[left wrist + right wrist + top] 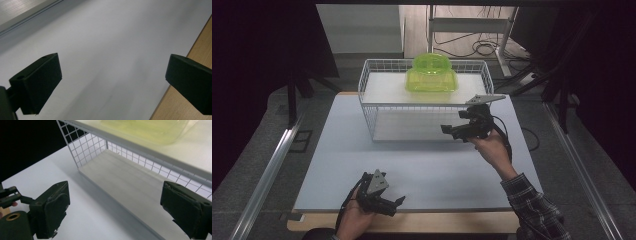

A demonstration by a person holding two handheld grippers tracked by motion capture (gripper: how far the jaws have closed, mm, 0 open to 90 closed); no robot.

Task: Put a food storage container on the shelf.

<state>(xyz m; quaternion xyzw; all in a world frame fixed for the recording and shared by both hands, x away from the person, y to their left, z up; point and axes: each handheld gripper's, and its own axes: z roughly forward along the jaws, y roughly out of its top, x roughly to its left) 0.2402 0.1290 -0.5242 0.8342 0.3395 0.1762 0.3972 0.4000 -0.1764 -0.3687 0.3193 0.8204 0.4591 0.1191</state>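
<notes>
White tabletop (412, 165) w/ wire rack (422, 100); left gripper (398, 201) & right gripper (446, 131) both released, nothing held.

Both grippers are black, blocky tools, each topped with a grey three-cornered plate and trailing a black cable. The left gripper (388, 202) ends in two thick, squared black fingers (40, 85) with small holes near their tips. The right gripper (451, 131) has rubbery, worn pads (53, 211) and a brass-coloured ring on its body. The right sleeve (534, 207) is a dark plaid.
</notes>
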